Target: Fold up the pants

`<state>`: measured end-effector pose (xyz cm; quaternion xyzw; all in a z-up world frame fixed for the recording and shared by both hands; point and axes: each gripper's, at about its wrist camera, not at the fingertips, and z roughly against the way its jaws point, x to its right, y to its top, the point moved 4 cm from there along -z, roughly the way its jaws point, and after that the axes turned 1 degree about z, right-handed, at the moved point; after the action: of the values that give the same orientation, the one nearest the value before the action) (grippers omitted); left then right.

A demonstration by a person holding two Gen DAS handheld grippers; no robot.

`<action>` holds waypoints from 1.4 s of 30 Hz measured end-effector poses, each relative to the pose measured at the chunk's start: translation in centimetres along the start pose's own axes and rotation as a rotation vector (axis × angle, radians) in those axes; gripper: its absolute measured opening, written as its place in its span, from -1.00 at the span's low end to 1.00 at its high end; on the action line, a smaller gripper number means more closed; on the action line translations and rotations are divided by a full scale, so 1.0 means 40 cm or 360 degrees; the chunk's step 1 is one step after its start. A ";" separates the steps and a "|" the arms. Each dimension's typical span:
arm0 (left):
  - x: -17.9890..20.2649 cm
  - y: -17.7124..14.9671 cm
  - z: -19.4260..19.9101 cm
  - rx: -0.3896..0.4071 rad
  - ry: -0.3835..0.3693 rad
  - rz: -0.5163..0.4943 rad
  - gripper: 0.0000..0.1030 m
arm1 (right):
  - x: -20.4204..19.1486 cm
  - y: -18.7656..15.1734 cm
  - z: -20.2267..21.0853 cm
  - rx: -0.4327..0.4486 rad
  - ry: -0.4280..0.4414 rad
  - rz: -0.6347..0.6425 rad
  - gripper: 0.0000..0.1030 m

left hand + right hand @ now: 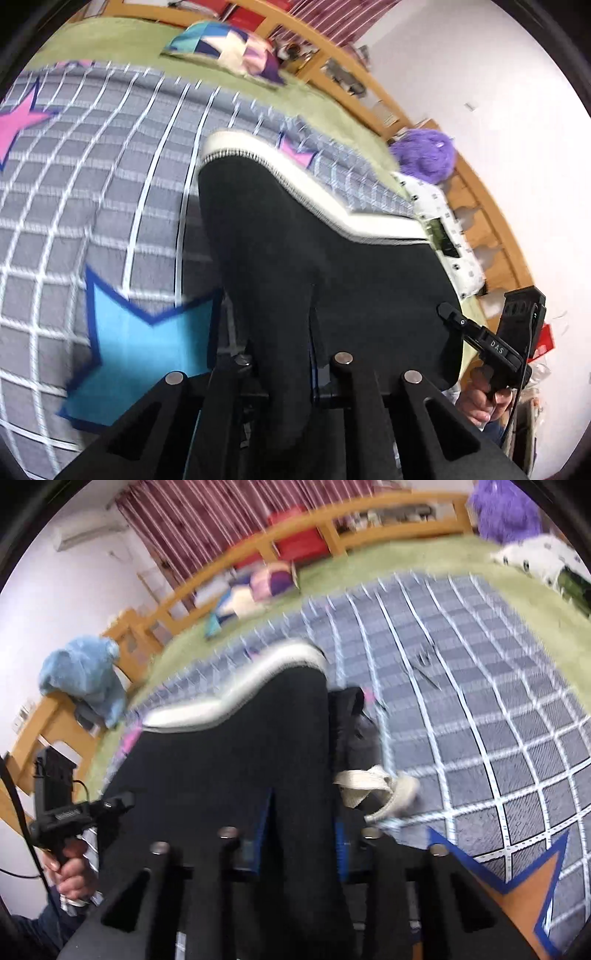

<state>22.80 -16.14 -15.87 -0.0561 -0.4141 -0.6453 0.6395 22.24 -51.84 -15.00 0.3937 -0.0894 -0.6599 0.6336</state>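
Observation:
Black pants (295,236) with a white waistband (325,184) hang stretched between my two grippers above a bed. My left gripper (291,365) is shut on a bunch of the black fabric. In its view my right gripper (452,314) pinches the pants' other edge. In the right wrist view my right gripper (299,834) is shut on the pants (236,746), whose waistband (236,686) curves across the top. A white drawstring (373,786) dangles at the right. My left gripper (118,801) shows at the left edge of the cloth.
A grey checked blanket (92,192) with pink and blue stars covers a green sheet (110,40). A patchwork pillow (225,48), a purple plush (424,155), a white spotted pillow (443,229) and a blue plush (85,675) lie by the wooden bed rail (480,206).

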 end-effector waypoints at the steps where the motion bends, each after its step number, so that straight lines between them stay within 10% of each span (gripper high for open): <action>1: -0.004 0.013 0.015 -0.0001 0.0009 0.0008 -0.79 | -0.041 0.010 0.018 0.0029 -0.0019 0.0021 -0.56; 16: -0.365 0.073 0.361 0.0112 0.0387 0.0101 -0.78 | -0.496 -0.090 -0.170 -0.0020 0.0249 0.0106 -0.68; 28: -0.402 0.002 0.297 0.0013 0.0833 -0.0016 -0.19 | -0.429 -0.170 -0.231 -0.0106 -0.0097 0.0164 -0.44; 33: -0.379 -0.022 0.401 0.0088 0.0822 -0.0030 -0.09 | -0.467 -0.148 -0.136 0.0009 -0.0292 0.0226 -0.40; 38: -0.331 -0.086 0.445 0.0155 0.0722 -0.0060 -0.03 | -0.550 -0.182 -0.059 0.0140 -0.0197 0.0381 -0.40; 42: -0.339 -0.201 0.398 0.0077 0.0790 -0.0089 -0.02 | -0.549 -0.276 -0.113 -0.0003 -0.0229 0.0483 -0.40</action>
<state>10.91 2.78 -17.38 0.1310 -0.2610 -0.6466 0.7047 14.16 -28.19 -15.94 0.3269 -0.1925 -0.5833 0.7182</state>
